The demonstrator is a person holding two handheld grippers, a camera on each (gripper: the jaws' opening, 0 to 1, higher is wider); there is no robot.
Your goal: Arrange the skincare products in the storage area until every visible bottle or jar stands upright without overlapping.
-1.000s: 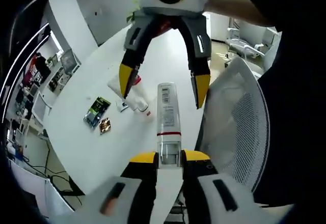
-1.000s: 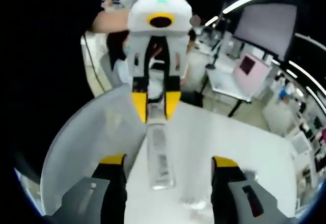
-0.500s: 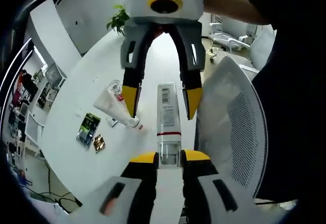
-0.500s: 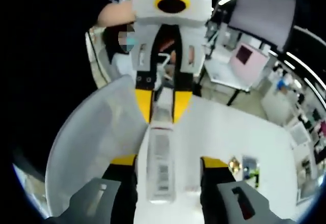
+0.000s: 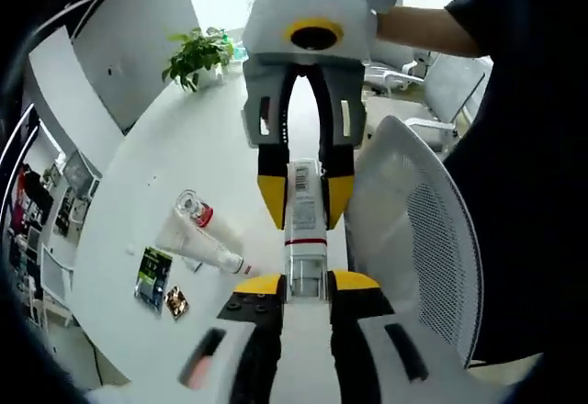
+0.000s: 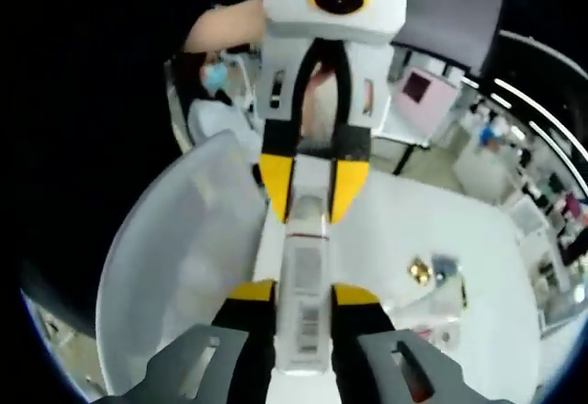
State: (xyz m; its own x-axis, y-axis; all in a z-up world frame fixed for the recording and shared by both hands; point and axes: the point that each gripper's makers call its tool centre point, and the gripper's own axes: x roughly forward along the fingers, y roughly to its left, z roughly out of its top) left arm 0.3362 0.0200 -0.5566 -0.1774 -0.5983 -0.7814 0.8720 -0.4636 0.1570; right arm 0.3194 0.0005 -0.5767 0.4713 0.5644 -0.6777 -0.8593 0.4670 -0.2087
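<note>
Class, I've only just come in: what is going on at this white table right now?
A person holds a two-jaw gripper in each hand, and both grip one clear, white-labelled bottle in the air above the round white table. The left gripper clamps one end, the right gripper the other. Two white tubes with red bands lie flat on the table, beside small packets.

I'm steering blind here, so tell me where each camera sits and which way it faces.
Left gripper view: rides the left gripper, facing the right gripper along the tube; table, chair and a forearm show.
Right gripper view: rides the right gripper, facing the left gripper.
Shared: the tube, both ends clamped.
</note>
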